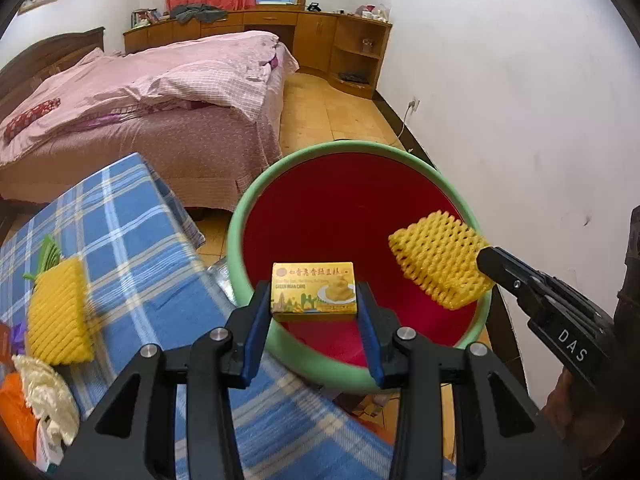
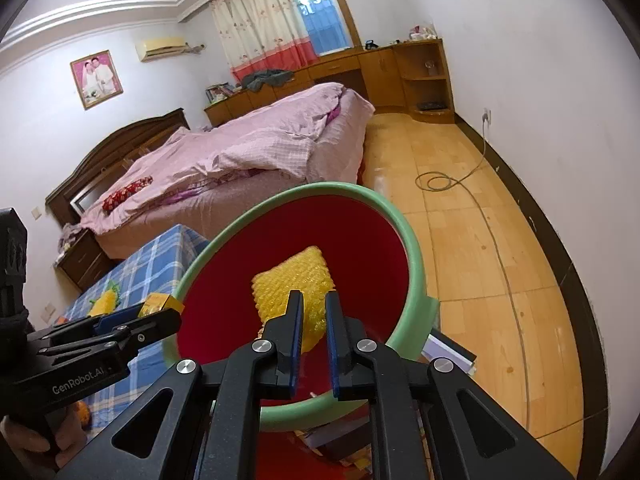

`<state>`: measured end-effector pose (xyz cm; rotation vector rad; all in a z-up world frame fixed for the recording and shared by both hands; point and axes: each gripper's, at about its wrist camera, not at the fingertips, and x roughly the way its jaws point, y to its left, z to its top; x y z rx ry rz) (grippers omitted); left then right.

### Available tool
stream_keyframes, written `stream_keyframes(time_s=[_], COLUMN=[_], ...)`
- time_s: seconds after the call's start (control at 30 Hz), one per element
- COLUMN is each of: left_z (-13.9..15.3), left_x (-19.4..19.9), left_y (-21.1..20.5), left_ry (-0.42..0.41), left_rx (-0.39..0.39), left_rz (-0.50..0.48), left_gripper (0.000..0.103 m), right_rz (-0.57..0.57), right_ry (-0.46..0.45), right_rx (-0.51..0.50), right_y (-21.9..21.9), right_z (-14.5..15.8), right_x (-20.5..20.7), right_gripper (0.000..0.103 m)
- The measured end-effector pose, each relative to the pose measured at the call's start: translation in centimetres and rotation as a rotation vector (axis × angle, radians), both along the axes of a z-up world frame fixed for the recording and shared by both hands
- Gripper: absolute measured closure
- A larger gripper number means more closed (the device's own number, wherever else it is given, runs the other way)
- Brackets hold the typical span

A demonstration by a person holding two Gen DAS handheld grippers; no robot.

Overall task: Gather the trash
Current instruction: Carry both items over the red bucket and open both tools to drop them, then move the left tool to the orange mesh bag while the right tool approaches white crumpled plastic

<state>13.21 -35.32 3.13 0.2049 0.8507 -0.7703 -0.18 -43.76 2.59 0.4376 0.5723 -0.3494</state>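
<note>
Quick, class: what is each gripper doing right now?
Left gripper: closed on the yellow box.
Right gripper: closed on the yellow foam net.

Both cameras ride on the hand-held grippers and look forward and downward along their fingers. The left wrist view faces the red bin from close above its near rim, with the blue checked cloth to its left. The right wrist view looks into the same bin from the other side. Both share the pink bed and the wooden cabinets behind.
</note>
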Motion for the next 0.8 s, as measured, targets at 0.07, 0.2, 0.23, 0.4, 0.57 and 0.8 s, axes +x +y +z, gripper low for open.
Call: stream_keyframes(time_s=[0.07,0.2,0.23,0.4,0.57,0.8], left_z=[0.0,-0.1,-0.1,0.0,0.7,1.7], left_x=[0.0,0.2,0.3,0.3,-0.3,-1.4], left_y=[-0.4,-0.6,-0.7,-0.2,1.6,4.5], left_ry=[-0.010,-0.022,-0.017,-0.006,0.018,0.028], left_rx=[0.014,0.015,0.008,0.006,-0.023,-0.037], left_rz=[-0.006,0.005,0.007,0.025,0.053,0.089], left_gripper=[0.059,0.044,0.044,0.044,0.044,0.044], right_rz=[-0.002,-0.011,-0.015,-0.019,-0.012,0.010], right_ry=[0.005,0.000,-0.006,-0.030,-0.046,-0.060], right_rx=[0.004,0.022,0.029,0.035,0.039,0.057], right_y=[-0.3,-0.8,-0.9,-0.9,-0.5,1.2], right_z=[-0.3,-0.6,-0.6,-0.3,0.3,1.0], right_x=[0.1,0.0,-0.1,-0.7,-1.2,-2.1], right_gripper=[0.089,0.083,0.080,0.076,0.064,0.058])
